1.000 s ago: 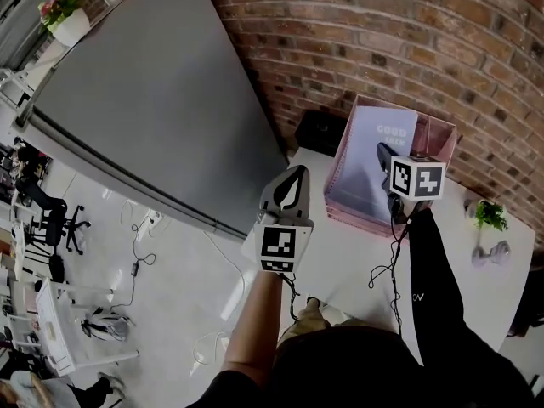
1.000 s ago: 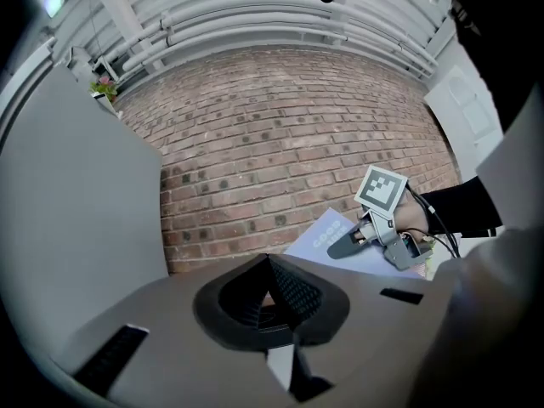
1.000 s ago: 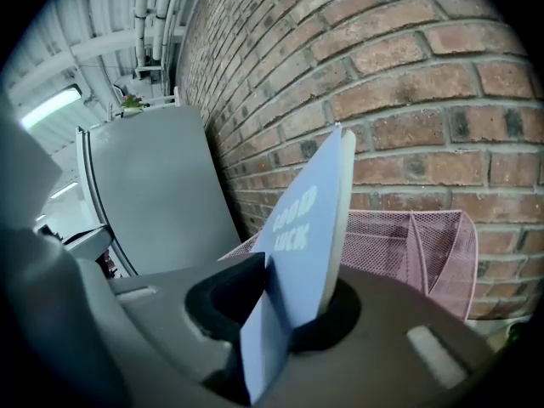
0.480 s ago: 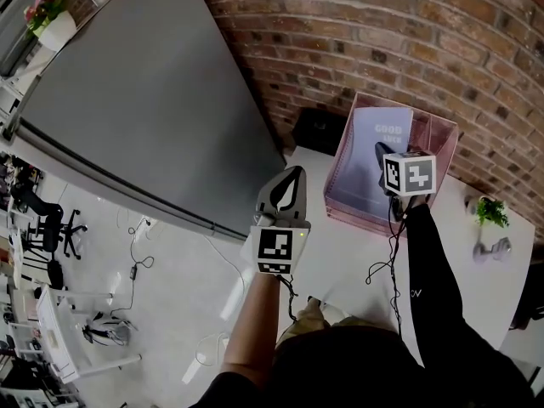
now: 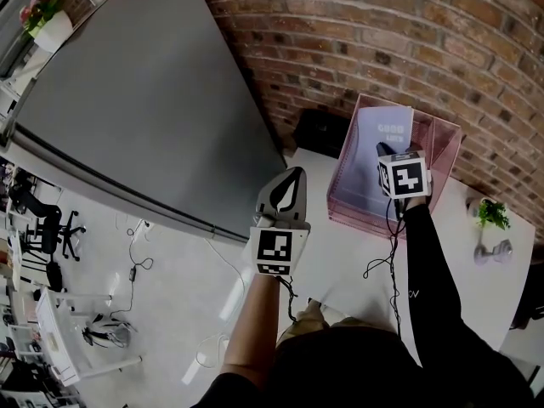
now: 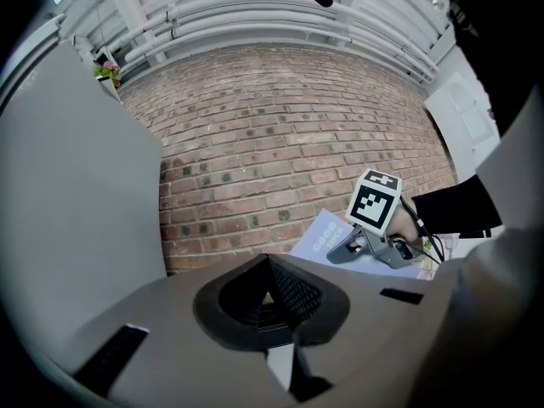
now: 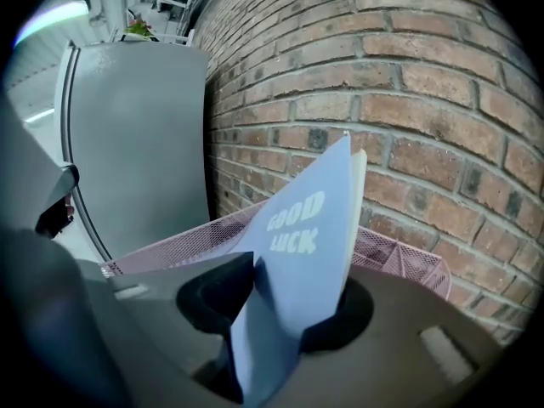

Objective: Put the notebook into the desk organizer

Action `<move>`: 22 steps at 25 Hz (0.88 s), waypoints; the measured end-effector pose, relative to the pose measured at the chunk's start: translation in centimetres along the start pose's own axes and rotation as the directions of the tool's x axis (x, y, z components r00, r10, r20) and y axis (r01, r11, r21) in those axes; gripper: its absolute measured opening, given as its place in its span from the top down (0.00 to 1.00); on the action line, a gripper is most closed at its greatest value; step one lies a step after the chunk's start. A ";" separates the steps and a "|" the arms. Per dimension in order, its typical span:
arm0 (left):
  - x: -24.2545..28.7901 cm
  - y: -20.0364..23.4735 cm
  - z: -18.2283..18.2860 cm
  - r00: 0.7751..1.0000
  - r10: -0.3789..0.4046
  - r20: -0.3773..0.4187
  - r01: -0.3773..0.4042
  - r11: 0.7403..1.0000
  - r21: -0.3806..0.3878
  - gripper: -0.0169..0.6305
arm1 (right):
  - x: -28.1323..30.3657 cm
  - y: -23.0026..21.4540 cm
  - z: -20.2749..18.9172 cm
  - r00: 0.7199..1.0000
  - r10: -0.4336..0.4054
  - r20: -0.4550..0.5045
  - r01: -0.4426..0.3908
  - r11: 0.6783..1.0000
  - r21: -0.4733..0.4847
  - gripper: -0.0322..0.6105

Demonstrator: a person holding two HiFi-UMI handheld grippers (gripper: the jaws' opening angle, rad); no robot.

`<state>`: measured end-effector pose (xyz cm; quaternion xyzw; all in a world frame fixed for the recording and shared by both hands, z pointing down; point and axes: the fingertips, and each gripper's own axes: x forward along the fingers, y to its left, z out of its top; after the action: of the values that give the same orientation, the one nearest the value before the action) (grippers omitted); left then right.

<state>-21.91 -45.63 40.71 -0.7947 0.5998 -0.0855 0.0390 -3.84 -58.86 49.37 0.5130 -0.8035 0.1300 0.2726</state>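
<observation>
The notebook point(image 7: 306, 228) stands upright in the organizer point(image 7: 161, 249), its lower corner between the jaws of the right gripper point(image 5: 385, 151), which have just been opening and now sit slack around it; the left gripper point(image 6: 270, 269), closed and empty, hangs well apart.

Evenly, softly lit — brightest by a ceiling light strip point(image 7: 55, 17) at far left. Bowed at the edges, black in the gripper views' corners. Sharp on the far brick wall point(image 7: 425, 117), soft up close.
</observation>
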 end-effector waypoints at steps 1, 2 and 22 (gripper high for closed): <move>0.1 -0.1 0.0 1.000 -0.008 0.000 0.008 1.000 0.000 0.96 | 0.0 -0.1 -0.1 1.000 -0.004 0.000 0.004 1.000 -0.002 0.72; 0.2 -0.1 -0.1 1.000 -0.015 0.001 0.015 1.000 0.000 0.96 | 0.0 -0.1 -0.1 1.000 -0.008 0.001 0.008 1.000 -0.004 0.71; 3.2 -0.4 -0.2 0.994 -0.107 0.010 0.107 0.994 0.001 0.96 | 1.0 -1.8 -1.1 0.993 -0.117 -0.003 0.117 0.993 0.017 0.45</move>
<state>-20.66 -48.61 41.26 -0.8259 0.5563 -0.0836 0.0378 -2.26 -59.86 50.70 0.5615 -0.7706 0.1209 0.2762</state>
